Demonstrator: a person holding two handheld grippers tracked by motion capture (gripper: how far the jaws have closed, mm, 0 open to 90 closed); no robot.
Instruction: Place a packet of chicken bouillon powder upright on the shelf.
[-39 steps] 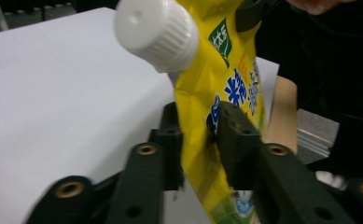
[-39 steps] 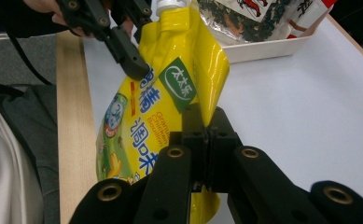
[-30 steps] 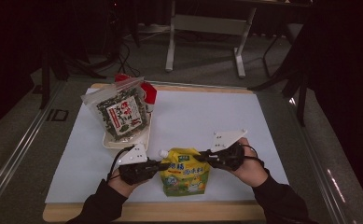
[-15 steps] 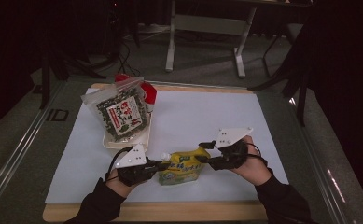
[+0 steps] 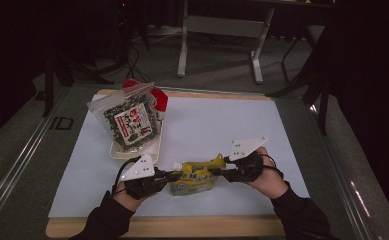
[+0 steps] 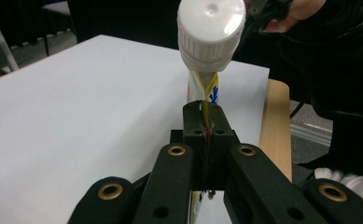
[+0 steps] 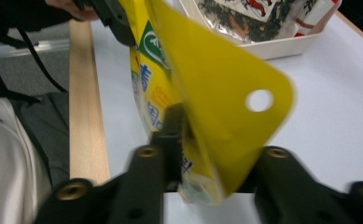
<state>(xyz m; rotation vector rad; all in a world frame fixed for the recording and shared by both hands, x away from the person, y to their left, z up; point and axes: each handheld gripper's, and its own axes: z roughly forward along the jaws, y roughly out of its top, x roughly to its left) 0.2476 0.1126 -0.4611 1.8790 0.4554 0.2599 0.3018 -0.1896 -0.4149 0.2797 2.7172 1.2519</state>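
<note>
Pouch (image 5: 194, 176) handling underway: you're pinching its seam below the white cap (image 6: 211, 29) w/ left gripper (image 6: 202, 122), jaws clamped tight. Right gripper (image 7: 202, 154), jaws just closing, is gripping the yellow tail end; next you're probably lifting it level, both grips firm.

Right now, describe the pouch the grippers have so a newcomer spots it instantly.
On the white mat, look at the near edge, in front of the cream tray of snack bags. The pouch hangs between the left gripper and right gripper. It alone is yellow and green, with a white screw cap and a punched hole in one corner.
</note>
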